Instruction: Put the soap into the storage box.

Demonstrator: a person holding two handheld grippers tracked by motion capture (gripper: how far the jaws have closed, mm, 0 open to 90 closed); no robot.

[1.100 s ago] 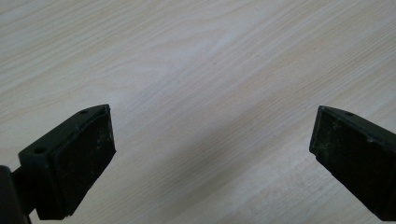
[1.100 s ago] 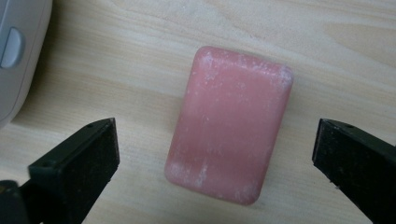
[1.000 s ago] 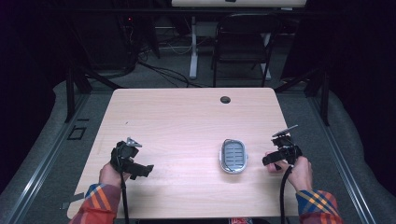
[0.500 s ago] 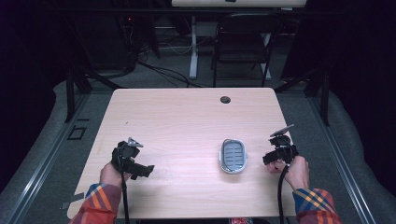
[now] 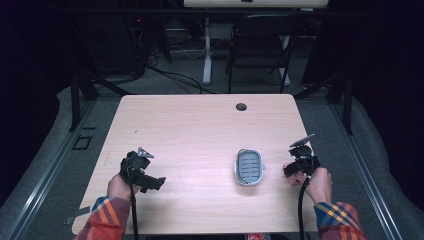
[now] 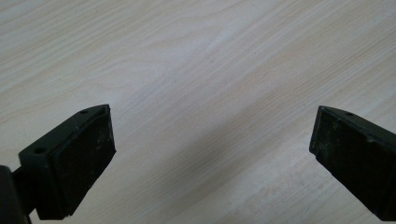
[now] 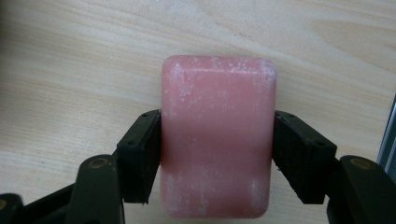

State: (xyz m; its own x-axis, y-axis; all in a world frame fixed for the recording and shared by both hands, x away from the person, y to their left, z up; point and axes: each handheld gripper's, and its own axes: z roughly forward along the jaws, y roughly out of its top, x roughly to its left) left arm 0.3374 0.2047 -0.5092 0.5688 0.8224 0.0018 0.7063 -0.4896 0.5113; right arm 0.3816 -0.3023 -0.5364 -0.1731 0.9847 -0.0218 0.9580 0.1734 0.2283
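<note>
A pink bar of soap [image 7: 217,140] sits clamped between the two black jaws of my right gripper [image 7: 217,154], just above the light wood table. From above, that right gripper [image 5: 299,164] is near the table's right edge, to the right of a grey oval soap dish [image 5: 248,167] with a slotted inside. The dish's edge shows at the right border of the right gripper view [image 7: 390,135]. My left gripper [image 5: 145,177] is at the front left of the table. Its jaws [image 6: 210,154] stand wide open over bare wood with nothing between them.
The light wood table [image 5: 200,130] has a round black cable hole [image 5: 241,106] near its far edge. Beyond the table stand a dark chair [image 5: 260,45] and a white desk leg [image 5: 206,50] with cables on the grey floor.
The right gripper has shifted slightly left and forward toward the soap dish. The left gripper has stayed in place.
</note>
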